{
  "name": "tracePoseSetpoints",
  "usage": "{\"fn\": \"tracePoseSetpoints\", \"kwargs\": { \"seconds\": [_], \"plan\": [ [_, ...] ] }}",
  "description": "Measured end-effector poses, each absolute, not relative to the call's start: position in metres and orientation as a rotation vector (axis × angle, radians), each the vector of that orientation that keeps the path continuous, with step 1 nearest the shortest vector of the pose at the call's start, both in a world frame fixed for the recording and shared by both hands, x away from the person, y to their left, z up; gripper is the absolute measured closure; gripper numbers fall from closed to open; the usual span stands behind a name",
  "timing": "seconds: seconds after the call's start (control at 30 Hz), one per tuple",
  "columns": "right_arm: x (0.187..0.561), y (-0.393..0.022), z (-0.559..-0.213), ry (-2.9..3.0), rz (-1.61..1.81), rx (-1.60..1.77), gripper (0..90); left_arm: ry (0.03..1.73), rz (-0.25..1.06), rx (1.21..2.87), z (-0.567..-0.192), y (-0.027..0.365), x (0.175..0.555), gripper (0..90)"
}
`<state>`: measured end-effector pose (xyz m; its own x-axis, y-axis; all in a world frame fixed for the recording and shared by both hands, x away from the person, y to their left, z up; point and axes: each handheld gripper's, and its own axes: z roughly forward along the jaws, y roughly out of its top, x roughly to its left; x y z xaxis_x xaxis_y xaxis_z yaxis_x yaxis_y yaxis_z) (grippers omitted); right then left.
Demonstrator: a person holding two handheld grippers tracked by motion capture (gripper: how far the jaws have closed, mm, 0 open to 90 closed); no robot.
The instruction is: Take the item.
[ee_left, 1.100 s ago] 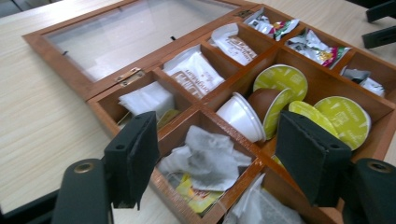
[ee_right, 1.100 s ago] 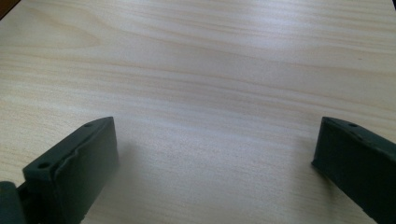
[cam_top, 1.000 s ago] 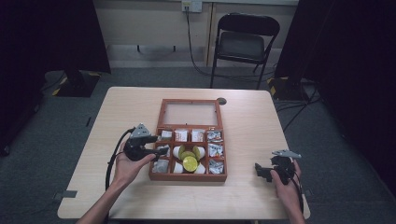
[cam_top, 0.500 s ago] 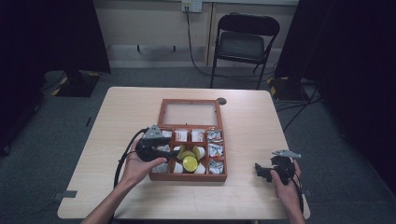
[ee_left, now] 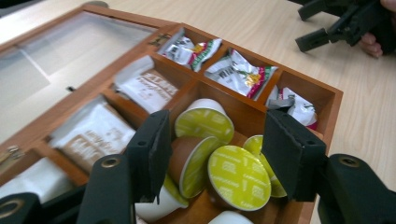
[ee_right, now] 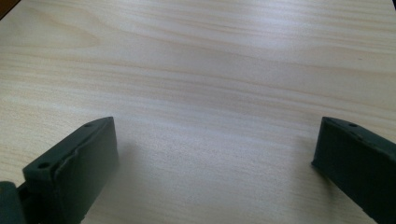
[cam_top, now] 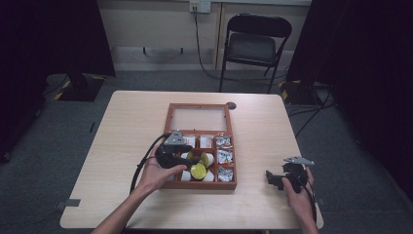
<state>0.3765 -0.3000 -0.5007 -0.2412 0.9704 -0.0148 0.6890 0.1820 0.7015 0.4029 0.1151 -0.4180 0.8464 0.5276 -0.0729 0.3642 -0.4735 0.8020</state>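
Note:
A wooden compartment box (cam_top: 200,185) lies open mid-table, its glass lid (cam_top: 199,118) laid flat behind it. In its middle compartment sit green-lidded coffee capsules (ee_left: 239,176), some tipped on their sides. My left gripper (ee_left: 219,156) is open, one jaw on each side of the capsule pile and gripping none of them; from above, the left gripper (cam_top: 192,157) hovers over the box's centre. At the table's right front my right gripper (cam_top: 275,179) is open just above bare wood (ee_right: 215,56), with nothing between its jaws.
White and brown sachets (ee_left: 145,88) fill the compartments left of the capsules, and colourful foil packets (ee_left: 240,72) fill those on the right side. The other hand's gripper (ee_left: 343,23) shows beyond the box. A folding chair (cam_top: 255,41) stands behind the table (cam_top: 126,126).
My left gripper has moved right, from the box's left edge to above the capsule compartment. The right gripper has hardly shifted.

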Motion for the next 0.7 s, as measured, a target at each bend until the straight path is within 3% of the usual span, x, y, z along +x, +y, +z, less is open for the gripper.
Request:
{"fn": "tracePoseSetpoints", "kwargs": {
  "seconds": [0.33, 0.7],
  "plan": [
    [0.376, -0.300, -0.501, 2.001, 0.806, 1.555, 0.0, 0.640, 0.138, 2.120, -0.431, 0.109, 0.406, 46.9],
    [0.376, -0.300, -0.501, 2.000, 0.807, 1.554, 0.0, 0.645, 0.138, 2.168, -0.444, 0.107, 0.407, 49.1]
  ]
}}
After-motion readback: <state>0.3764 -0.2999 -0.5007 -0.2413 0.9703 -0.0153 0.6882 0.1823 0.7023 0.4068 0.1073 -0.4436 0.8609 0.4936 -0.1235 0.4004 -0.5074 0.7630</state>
